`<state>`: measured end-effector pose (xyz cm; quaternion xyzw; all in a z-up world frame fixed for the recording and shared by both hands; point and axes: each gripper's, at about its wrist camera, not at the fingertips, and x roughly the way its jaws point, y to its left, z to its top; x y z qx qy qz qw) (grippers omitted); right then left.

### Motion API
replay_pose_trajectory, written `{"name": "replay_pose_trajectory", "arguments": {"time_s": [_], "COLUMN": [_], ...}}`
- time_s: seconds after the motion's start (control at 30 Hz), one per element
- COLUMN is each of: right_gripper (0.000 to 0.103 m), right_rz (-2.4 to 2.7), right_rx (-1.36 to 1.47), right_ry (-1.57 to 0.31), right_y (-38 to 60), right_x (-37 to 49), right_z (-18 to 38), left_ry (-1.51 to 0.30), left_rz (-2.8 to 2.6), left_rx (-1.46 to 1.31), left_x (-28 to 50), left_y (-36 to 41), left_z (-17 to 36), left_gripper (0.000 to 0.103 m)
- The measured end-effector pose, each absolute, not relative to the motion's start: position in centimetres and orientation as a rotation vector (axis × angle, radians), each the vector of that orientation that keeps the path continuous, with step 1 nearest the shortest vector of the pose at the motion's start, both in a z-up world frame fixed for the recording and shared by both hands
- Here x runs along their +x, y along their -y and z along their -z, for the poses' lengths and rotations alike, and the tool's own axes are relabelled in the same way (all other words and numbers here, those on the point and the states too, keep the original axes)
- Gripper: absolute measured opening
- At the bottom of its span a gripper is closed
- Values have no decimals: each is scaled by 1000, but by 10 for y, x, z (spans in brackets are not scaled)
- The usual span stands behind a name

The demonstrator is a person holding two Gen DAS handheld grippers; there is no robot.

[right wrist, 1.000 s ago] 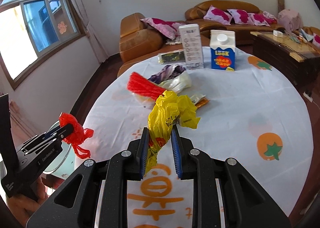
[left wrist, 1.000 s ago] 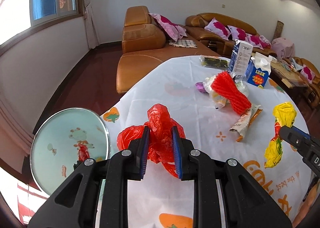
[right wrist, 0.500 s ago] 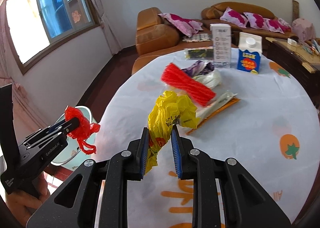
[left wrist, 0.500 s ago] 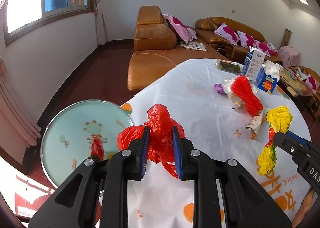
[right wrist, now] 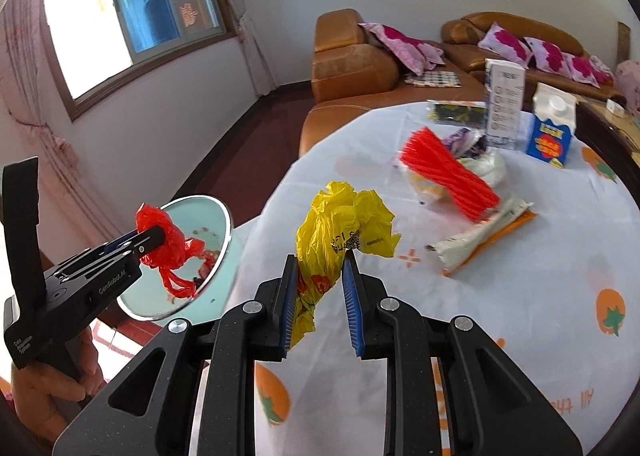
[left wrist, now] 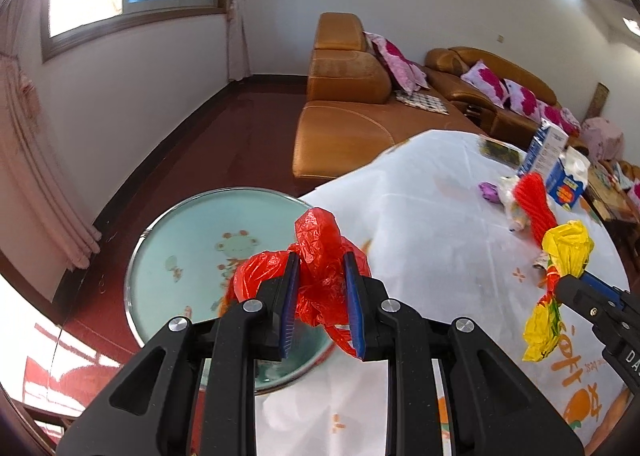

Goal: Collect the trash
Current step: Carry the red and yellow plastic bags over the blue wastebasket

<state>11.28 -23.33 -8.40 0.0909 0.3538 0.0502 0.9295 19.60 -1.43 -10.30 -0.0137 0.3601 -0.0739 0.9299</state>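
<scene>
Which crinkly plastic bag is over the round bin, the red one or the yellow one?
The red bag, pinched in the left gripper, hangs over the pale green bin. The yellow bag, in the right gripper, is over the table.

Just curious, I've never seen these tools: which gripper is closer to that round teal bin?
Left. The left gripper, holding the red plastic bag, hangs above the bin; the right gripper is over the table.

Home living room, leather sofas [left wrist: 344, 111], cushions [right wrist: 404, 45]
</scene>
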Motion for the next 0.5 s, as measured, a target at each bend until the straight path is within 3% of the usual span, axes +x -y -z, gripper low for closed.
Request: {"name": "replay_pose_trajectory", "arguments": {"time_s": [0.5], "right_gripper": [23], "right_rz": [-233], "right_rx": [121], "right_ry": [-727], "right_y": [173], "right_x": [132], "right_z": [80], "left_ry": [-746], "left_rz": [25], "left_rx": [-86], "left_x": [201], "left_y": [-43], "left_z": [111], "left_gripper": [22]}}
